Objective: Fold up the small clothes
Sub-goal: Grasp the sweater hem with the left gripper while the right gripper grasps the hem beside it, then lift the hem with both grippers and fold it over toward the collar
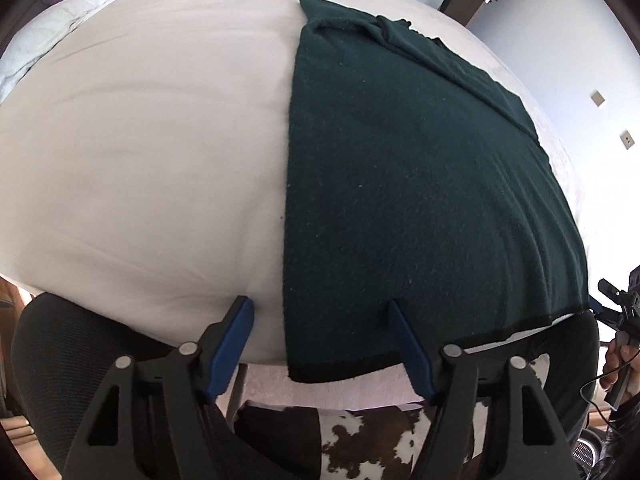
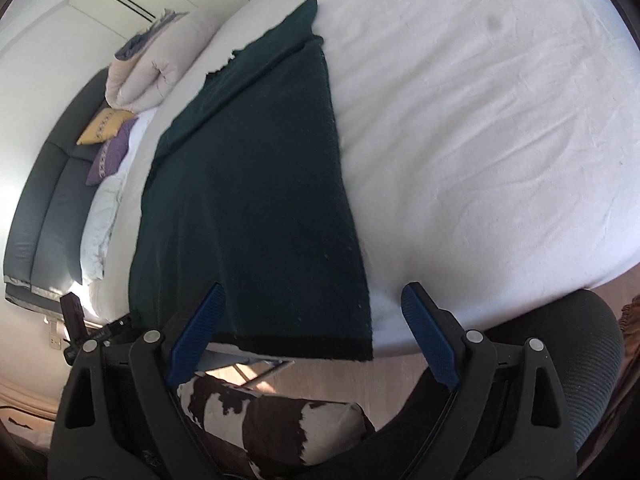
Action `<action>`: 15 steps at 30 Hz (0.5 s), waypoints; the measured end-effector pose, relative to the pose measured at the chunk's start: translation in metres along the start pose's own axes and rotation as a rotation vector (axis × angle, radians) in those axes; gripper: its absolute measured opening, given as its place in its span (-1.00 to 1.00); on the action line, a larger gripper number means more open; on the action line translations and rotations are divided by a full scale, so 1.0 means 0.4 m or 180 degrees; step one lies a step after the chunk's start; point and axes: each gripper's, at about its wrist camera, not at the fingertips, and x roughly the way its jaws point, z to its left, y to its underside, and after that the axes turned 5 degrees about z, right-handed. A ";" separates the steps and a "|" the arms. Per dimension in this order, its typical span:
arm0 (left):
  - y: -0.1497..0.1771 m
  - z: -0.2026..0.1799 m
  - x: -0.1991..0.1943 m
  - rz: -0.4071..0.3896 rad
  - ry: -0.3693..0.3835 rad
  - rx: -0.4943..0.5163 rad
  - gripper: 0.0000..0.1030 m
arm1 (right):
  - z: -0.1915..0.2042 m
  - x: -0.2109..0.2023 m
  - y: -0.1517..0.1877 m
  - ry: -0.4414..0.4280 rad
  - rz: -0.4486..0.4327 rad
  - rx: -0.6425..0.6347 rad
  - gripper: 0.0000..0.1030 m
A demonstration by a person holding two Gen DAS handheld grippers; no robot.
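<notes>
Nearest, the left gripper [image 1: 320, 316] hangs over the near edge of a white bed [image 1: 140, 160], jaws apart and gripping nothing; its right finger lies over the near left corner of a dark green garment [image 1: 400, 180], the left finger over bare sheet. The right gripper [image 2: 314, 304] is also spread wide and empty, straddling the garment's near right corner. The garment lies flat, its black hem hanging just over the bed edge, stretching away toward 12 o'clock. Farther off, at 10 o'clock in the right view, sit pillows [image 2: 108, 140] and a rolled duvet [image 2: 156, 68].
</notes>
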 end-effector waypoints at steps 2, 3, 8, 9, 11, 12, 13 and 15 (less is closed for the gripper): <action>0.003 0.000 -0.002 0.0025 -0.0044 0.0030 0.21 | -0.004 0.008 0.006 -0.0012 0.0064 0.0006 0.75; 0.004 0.001 -0.002 0.0046 -0.0049 0.0045 0.14 | -0.005 0.012 0.007 -0.0007 0.0074 0.0007 0.74; 0.003 0.010 -0.003 0.0128 0.0008 0.0034 -0.31 | -0.015 0.019 0.011 -0.0036 0.0094 0.0034 0.51; 0.003 0.012 -0.003 0.0152 0.0043 0.0030 -0.53 | -0.014 0.014 0.004 -0.0024 0.0107 0.0044 0.34; 0.006 0.012 0.000 0.0188 0.0117 0.0022 -0.81 | -0.026 0.011 0.007 0.0039 0.0117 0.0067 -0.02; 0.007 0.011 0.000 0.0189 0.0133 0.0026 -0.84 | -0.033 0.008 0.008 0.0041 0.0124 0.0081 -0.41; 0.009 0.008 -0.001 0.0178 0.0118 0.0036 -0.86 | -0.038 0.007 0.009 0.0021 0.0131 0.0098 -0.67; 0.011 0.007 -0.005 0.0160 0.0120 0.0020 -0.87 | -0.041 0.000 0.015 -0.0032 0.0102 0.0096 -0.75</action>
